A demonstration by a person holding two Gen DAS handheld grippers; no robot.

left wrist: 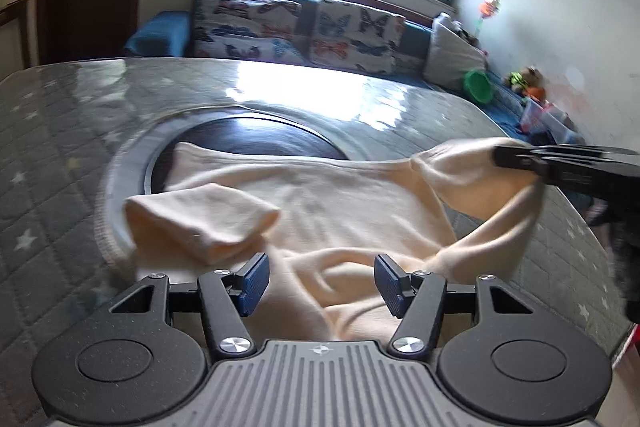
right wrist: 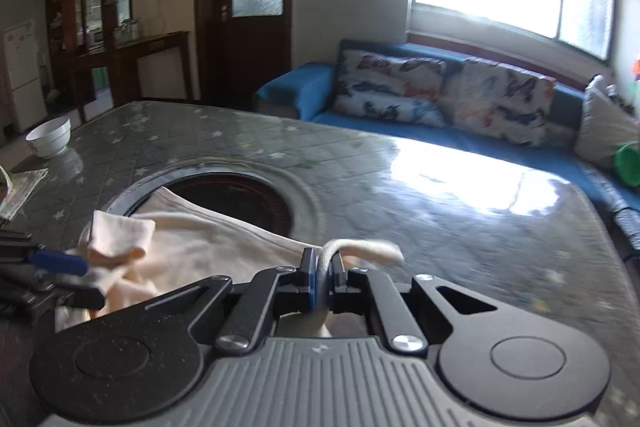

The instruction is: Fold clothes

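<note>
Cream garment (left wrist: 340, 211) pinched between right fingers (right wrist: 320, 283); beneath parted, empty left fingers (left wrist: 322, 281)

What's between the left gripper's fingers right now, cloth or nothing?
Nothing is gripped: in the left wrist view the left gripper has its fingers apart above the cream garment, which lies below the gap.

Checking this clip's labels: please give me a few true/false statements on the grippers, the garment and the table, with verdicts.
1. The right gripper is shut on the cream garment. True.
2. The left gripper clamps the garment. False: its pads stand apart over the cloth.
3. A white bowl stands on the table. True.
4. The garment lies fully folded in a neat stack. False: it is spread and rumpled, one part lifted.
5. The sofa is red. False: blue, with butterfly cushions.
</note>
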